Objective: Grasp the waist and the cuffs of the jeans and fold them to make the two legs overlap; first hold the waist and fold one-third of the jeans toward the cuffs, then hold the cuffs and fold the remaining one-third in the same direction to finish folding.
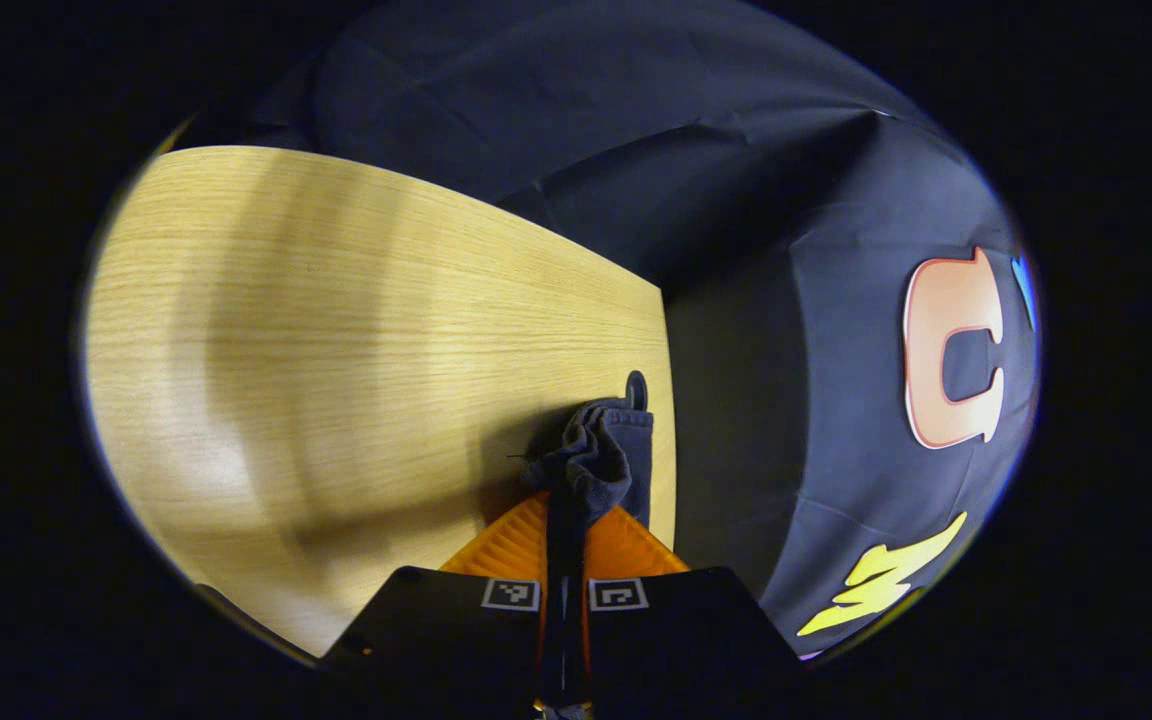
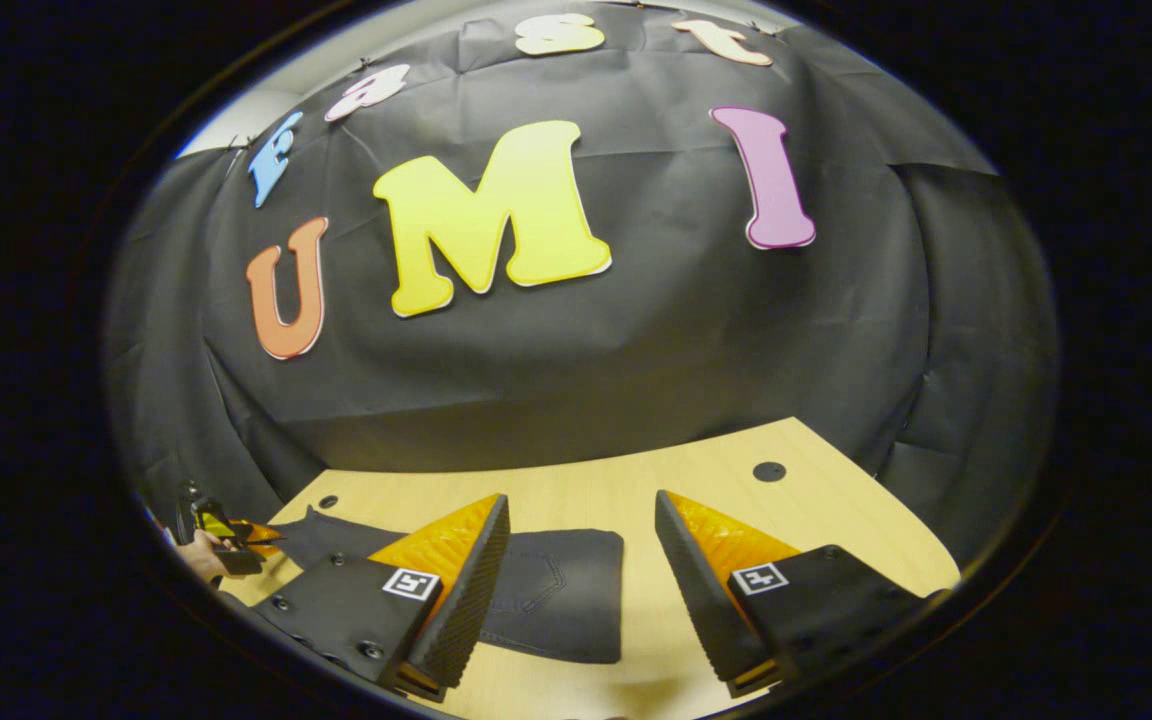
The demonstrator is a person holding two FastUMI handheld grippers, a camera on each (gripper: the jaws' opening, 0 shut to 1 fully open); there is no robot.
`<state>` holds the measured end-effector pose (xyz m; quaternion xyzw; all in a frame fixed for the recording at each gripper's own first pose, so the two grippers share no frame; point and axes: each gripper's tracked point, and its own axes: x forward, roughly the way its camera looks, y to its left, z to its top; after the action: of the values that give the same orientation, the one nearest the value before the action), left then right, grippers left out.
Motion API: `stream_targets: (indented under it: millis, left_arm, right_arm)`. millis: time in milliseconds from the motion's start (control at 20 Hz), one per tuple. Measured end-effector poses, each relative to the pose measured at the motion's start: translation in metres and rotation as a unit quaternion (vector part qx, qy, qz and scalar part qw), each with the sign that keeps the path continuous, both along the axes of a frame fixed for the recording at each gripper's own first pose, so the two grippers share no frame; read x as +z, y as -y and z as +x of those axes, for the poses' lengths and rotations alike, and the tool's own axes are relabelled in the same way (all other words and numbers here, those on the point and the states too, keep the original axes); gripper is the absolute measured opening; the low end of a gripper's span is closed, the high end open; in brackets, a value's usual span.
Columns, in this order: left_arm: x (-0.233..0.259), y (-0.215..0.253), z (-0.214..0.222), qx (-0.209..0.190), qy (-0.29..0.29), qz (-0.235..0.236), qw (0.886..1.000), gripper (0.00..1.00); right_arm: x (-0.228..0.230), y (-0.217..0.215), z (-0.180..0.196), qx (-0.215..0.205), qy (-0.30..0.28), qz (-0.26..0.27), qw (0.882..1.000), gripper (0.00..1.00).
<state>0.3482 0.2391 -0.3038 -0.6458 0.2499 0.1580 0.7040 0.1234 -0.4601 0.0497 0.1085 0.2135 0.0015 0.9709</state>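
You are pinching a bunched wad of the dark blue denim jeans in your left gripper, jaws closed tight on the cloth, close beside the far edge of the pale oak-grain wooden table.

Risk notes:
- The bite is looking small and crumpled, likely one cuff end. If you are holding a single layer rather than both legs, the fold is going to drag one leg and leave the other behind.
- You are working just beside the table edge, near a small round black grommet. Pulling outward from here is likely to tip cloth over the side.
- Denim is heavy and stiff; a fast lift is likely to slide it out of a shallow pinch.

Your right gripper is hanging wide open and holding nothing, poised above the flat, spread part of the jeans, which is lying on the table between and behind the fingers. That side is not anchored, so any tug from the left is free to skew the whole garment.

Pose: the left gripper is pointing low and nearly level along the tabletop toward the black cloth wall. In the right gripper view you are tilting forward over the table, and the left gripper with its hand is showing well off at the lower left, at the end of the cloth.
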Motion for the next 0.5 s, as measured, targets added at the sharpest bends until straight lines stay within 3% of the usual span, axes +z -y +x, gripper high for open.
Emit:
stream_targets:
  millis: [300, 500]
  left_arm:
    - [0.054, 0.026, -0.001, -0.011, 0.054, 0.035, 0.998, 0.04]
    - [0.096, 0.074, -0.002, -0.028, 0.093, 0.024, 0.995, 0.04]
  right_arm:
    - [0.014, 0.003, -0.013, 0.006, 0.016, -0.003, 1.000, 0.90]
    - [0.024, 0.014, -0.027, 0.003, 0.024, -0.007, 1.000, 0.90]
